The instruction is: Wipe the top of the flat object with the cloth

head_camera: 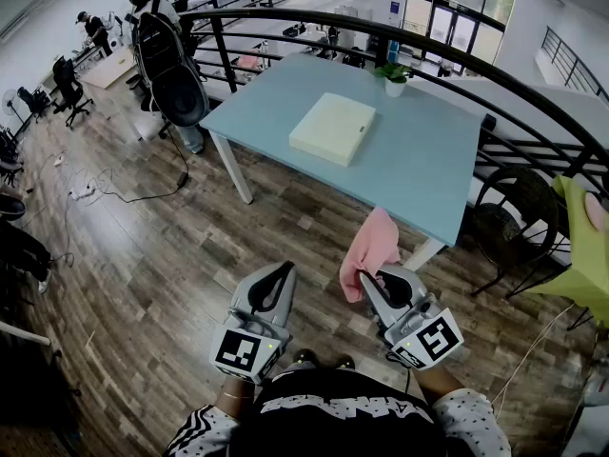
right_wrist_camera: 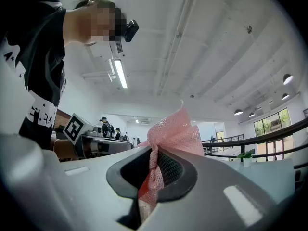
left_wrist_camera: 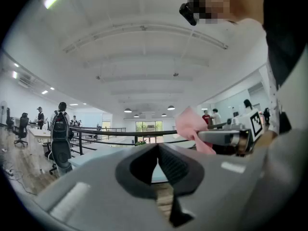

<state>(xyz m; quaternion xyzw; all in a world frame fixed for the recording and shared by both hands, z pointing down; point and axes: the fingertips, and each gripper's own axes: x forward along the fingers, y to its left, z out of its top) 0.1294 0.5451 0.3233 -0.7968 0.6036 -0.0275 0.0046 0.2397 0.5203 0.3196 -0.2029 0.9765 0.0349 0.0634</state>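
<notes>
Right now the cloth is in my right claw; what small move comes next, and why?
Probably carry the right claw forward to the table and bring the cloth over the cream pad. The cloth is already clamped, but it hangs above the floor, well short of the cream pad lying on the table.

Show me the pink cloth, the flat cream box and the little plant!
Pink mesh cloth (head_camera: 369, 250), head view, middle of its hanging part.
Flat cream box (head_camera: 333, 128), head view, centre of its top.
Small green plant in white pot (head_camera: 394, 78), head view, where leaves meet pot.
</notes>
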